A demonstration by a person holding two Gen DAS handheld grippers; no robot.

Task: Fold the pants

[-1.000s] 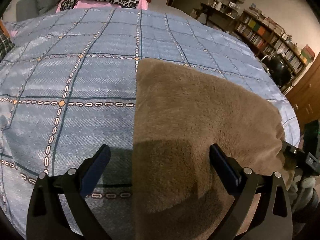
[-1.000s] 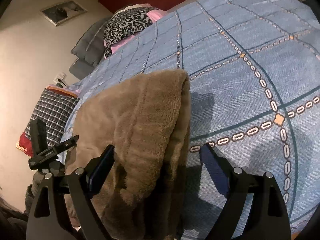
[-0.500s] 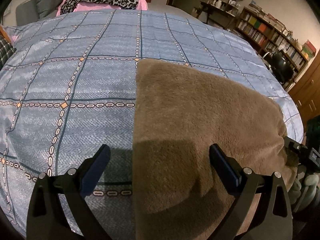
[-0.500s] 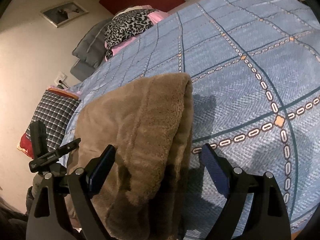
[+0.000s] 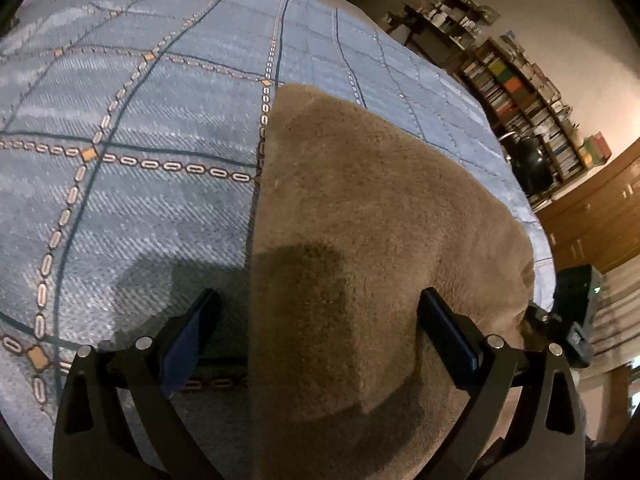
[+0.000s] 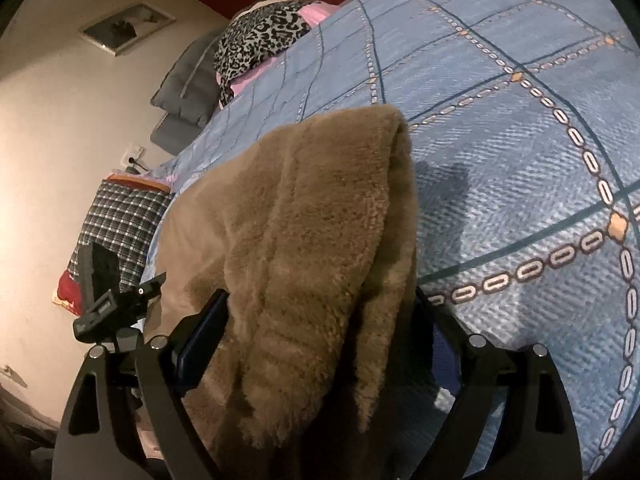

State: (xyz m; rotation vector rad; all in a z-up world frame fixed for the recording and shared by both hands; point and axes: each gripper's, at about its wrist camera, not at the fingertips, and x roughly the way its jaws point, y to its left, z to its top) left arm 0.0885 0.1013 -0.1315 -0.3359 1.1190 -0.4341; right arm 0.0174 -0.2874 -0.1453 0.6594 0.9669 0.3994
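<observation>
- Pants [image 5: 380, 240], brown and fleecy, spread flat on the blue patterned bedspread [image 5: 140, 160], near its foot edge.
- Left side of pants: one straight edge running along a chain-pattern stripe of the bedspread; bare bedspread wide open beyond that edge.
- Far end of pants: a squared corner, with open bedspread past it up to a leopard-print pile [image 6: 260, 36].
- Right side of pants [image 6: 312, 240]: a thick rolled fold edge, layers stacked, bare bedspread [image 6: 520, 160] open beside it.
- Left gripper [image 5: 320, 332]: fingers wide apart, straddling the pants' straight edge, low over the fabric.
- Right gripper [image 6: 320, 332]: fingers wide apart, either side of the pants' fold, fabric bunched between them, not clamped.
- Bookshelf [image 5: 520, 100] well beyond the bedspread; plaid cushion [image 6: 120, 224] beside it.
</observation>
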